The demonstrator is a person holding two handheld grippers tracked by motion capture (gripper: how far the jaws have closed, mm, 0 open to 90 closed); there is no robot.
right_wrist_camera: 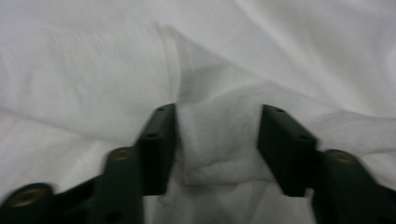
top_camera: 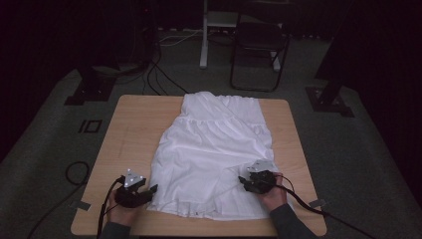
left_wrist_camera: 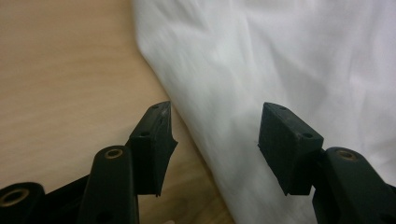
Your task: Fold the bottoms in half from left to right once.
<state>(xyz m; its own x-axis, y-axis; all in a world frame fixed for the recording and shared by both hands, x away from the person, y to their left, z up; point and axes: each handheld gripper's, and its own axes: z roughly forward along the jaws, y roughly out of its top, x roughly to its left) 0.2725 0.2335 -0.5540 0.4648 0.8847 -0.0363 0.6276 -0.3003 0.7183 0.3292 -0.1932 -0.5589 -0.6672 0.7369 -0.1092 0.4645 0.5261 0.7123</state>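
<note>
Now both tongs are at the near hem of the white dress, jaws apart and nothing clamped.

Left tongs [left_wrist_camera: 215,140] stand apart astride the dress's [top_camera: 214,149] left edge, one pad [left_wrist_camera: 156,140] over bare worktop [top_camera: 134,129] and the other over cloth, neither pressing it. Right tongs [right_wrist_camera: 217,144] are also apart, with a raised fold of the dress [right_wrist_camera: 219,135] standing between the pads but not yet pinched. The dress lies flat down the middle of the worktop, bodice at the far edge, skirt hem at the near edge, left tongs [top_camera: 149,190] just beside its near left corner, right tongs [top_camera: 242,180] on its near right part. This looks like the step of taking hold of the hem, probably for folding or smoothing. Next, I judge, each pair must sink onto the cloth and close on the hem evenly, so that one side does not drag the skirt askew.
</note>
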